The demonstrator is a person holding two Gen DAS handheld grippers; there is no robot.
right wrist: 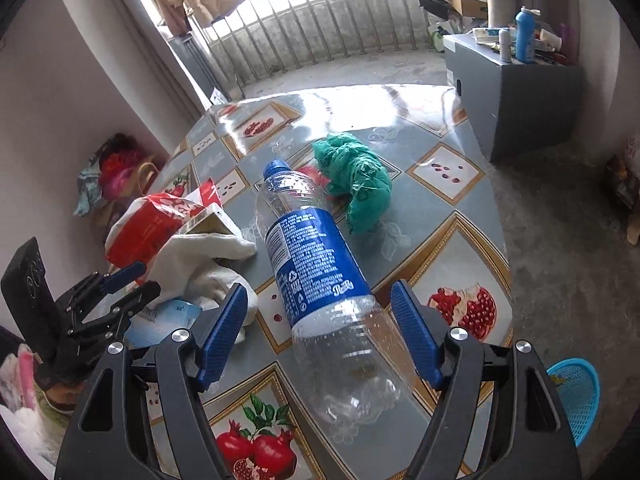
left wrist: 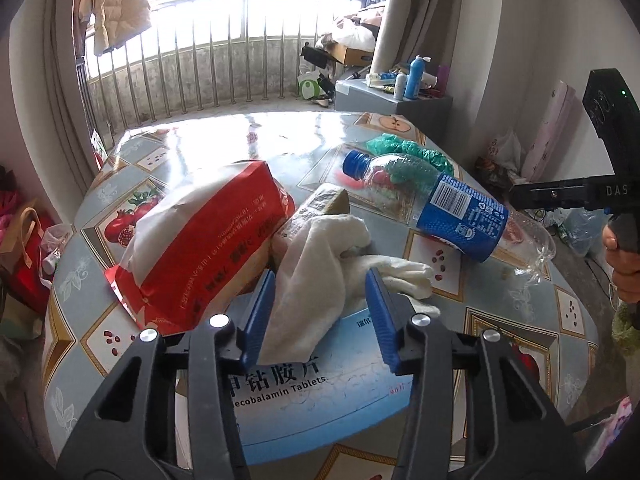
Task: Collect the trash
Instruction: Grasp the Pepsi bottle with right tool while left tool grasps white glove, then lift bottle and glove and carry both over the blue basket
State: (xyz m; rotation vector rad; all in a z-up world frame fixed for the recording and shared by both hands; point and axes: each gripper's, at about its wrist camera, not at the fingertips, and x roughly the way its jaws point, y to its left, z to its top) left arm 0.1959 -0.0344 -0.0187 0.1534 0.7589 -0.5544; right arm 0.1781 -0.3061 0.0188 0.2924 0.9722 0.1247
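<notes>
From the left wrist, narrowed fingers point(left wrist: 322, 312) are seen straddling a white cloth point(left wrist: 324, 264) unpressed, while only the right wrist shows wide fingers point(right wrist: 320, 334) flanking the bottle point(right wrist: 320, 272) mid-surface point(right wrist: 452, 200).

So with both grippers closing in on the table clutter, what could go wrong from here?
The plastic bottle lies on its side between the open right gripper; being round, it may roll away. The left gripper straddles the white cloth, which drapes over the tablet box, so lifting could drag that along.
</notes>
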